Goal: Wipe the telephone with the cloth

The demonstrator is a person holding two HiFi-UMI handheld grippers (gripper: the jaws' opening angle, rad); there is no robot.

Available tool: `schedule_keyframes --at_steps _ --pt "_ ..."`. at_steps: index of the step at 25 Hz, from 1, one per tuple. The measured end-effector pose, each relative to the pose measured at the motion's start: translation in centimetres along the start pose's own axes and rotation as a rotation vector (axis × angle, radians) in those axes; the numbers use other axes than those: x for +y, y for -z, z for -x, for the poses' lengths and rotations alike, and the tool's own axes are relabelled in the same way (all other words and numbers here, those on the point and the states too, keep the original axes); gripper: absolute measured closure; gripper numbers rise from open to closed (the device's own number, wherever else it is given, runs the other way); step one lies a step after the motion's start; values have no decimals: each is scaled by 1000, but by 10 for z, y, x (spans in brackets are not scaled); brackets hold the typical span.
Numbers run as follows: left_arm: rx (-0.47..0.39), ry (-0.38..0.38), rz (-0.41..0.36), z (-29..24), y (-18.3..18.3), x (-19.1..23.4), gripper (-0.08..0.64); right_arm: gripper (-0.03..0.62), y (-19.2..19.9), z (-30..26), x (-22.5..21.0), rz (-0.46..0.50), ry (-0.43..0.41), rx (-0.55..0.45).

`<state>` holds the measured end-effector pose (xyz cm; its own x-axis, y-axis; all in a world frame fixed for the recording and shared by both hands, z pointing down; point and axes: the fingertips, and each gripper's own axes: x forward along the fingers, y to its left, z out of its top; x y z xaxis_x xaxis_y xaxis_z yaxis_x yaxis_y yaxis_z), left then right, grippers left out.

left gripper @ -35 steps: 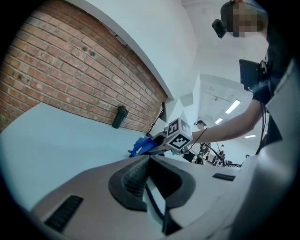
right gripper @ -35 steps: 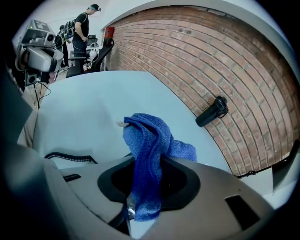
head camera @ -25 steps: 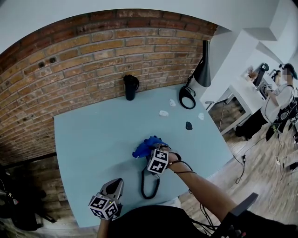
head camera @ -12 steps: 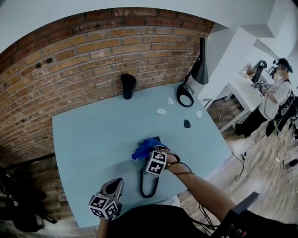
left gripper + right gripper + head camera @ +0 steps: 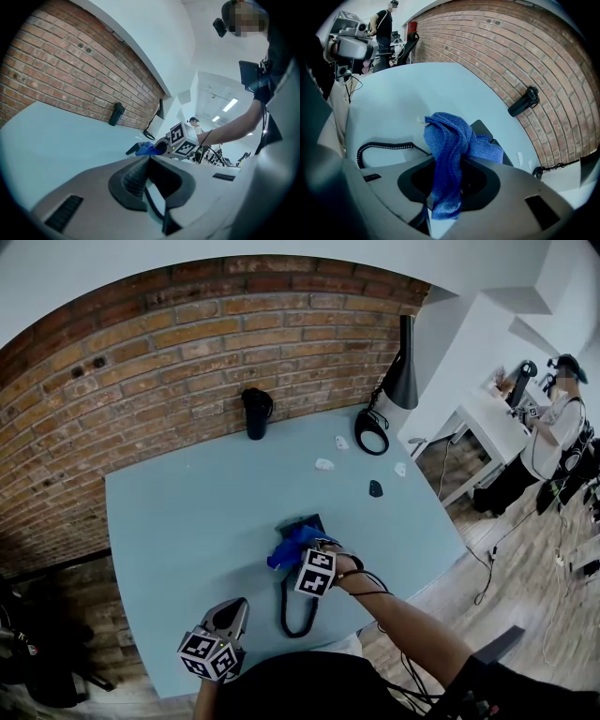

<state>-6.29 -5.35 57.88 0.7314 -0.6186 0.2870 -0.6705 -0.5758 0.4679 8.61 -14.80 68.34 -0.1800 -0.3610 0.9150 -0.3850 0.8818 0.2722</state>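
Telephone cord (image 5: 292, 607) coils near the front edge of the desk (image 5: 187, 512), beside the left hand-held gripper (image 5: 232, 613), its jaws closed on nothing. Just beyond, the right hand-held gripper (image 5: 302, 549) clenches the blue cloth (image 5: 291, 542), which drapes over the dark telephone (image 5: 307, 520) at mid-desk. Farther back stand a black tumbler (image 5: 256, 414) and a lamp (image 5: 404, 371) by the brick wall (image 5: 187, 343)
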Motion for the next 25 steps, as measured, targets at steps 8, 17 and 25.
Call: schedule_keyframes --at_steps 8,17,25 --pt "9 3 -5 -2 3 -2 552 462 10 -2 13 8 -25 19" --pt "15 1 -8 -1 4 -3 552 462 15 -1 24 20 -43 26" --pt "19 3 -14 -2 4 -4 552 462 23 -2 45 18 -85 37"
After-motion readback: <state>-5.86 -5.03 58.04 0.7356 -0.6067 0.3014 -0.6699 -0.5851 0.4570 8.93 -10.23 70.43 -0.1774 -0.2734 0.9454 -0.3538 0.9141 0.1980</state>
